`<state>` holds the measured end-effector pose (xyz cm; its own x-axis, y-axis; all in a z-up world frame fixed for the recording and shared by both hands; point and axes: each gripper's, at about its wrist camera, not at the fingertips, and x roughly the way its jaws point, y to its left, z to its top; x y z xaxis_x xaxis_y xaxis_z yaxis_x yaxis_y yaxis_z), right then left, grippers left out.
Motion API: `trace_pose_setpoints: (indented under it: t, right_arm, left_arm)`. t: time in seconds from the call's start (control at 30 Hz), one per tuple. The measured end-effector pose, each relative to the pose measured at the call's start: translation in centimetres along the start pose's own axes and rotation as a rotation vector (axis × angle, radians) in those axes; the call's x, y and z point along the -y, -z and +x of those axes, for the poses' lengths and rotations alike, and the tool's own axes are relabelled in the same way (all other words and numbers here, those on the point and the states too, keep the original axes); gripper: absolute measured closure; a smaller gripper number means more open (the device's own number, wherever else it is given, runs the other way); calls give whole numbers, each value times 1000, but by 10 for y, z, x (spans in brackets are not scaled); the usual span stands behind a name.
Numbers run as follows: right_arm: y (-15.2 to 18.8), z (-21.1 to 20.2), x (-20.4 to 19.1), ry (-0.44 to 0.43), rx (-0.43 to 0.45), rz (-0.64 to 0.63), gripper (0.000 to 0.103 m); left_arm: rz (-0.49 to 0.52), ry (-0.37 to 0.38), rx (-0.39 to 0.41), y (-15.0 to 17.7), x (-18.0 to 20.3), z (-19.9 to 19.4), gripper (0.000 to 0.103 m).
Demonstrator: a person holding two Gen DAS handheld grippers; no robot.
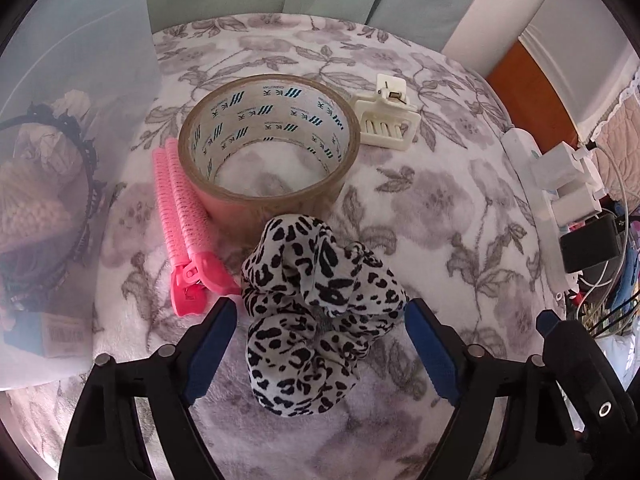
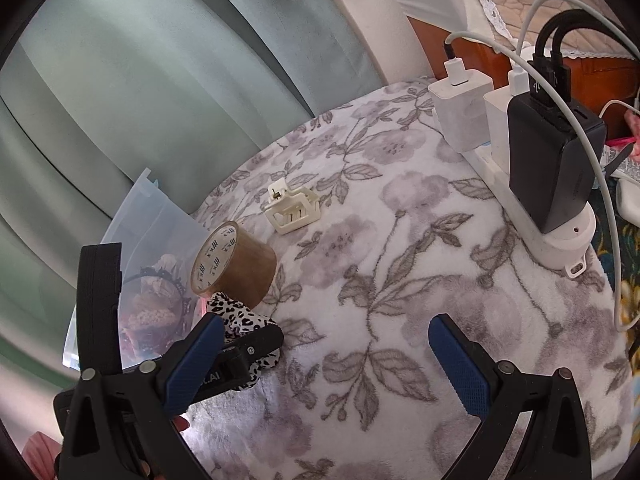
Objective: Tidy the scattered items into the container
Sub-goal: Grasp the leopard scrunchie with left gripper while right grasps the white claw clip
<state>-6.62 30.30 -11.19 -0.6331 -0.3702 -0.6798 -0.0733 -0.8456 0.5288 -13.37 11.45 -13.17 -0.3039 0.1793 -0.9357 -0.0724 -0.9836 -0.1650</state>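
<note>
Leopard-print scrunchie (image 1: 316, 312) sits bunched on the floral fleece blanket (image 1: 440, 216), right between the blue pads of my left claw (image 1: 320, 320); jaws stand wide on either side of it, a gap visible on both sides, so nothing gripped. From my right wrist view the same scrunchie (image 2: 236, 316) peeks out behind the left claw's black finger, so that claw's tips are down at the fabric. Just beyond the scrunchie, touching or nearly touching it, a roll of brown packing tape (image 1: 268, 152) lies with its open core facing up toward my left camera. Pink hair-roller clip (image 1: 184, 220) lies alongside the tape's left side, its hinge end close to my left pad. Cream claw hair clip (image 1: 386, 116) rests just beyond the tape to the right, apart from it. Translucent plastic container (image 1: 80, 120) is at the blanket's left edge, near the tape; inside it I see a black headband (image 1: 86, 184) and some pale items, too hazy through the wall to name. My right claw (image 2: 324, 360) hovers over bare blanket, jaws wide apart, nothing between them. White power strip (image 2: 560, 240) with white and black chargers plugged in runs along the blanket's right edge, well apart from the scattered things.
</note>
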Motion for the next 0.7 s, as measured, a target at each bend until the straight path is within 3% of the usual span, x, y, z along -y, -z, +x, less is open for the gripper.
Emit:
trace_pose_setpoints:
  t: [0.23, 0.43, 0.7]
  right_arm:
    - [0, 9, -2, 1, -26, -5, 0]
    - [-6, 15, -9, -6, -29, -23, 0]
    - [-22, 40, -27, -1, -63, -80, 0]
  left_arm:
    - [-53, -15, 12, 1, -14, 0, 53]
    - [-103, 9, 26, 7, -28, -5, 69]
    - [-139, -14, 62, 14, -45, -14, 75]
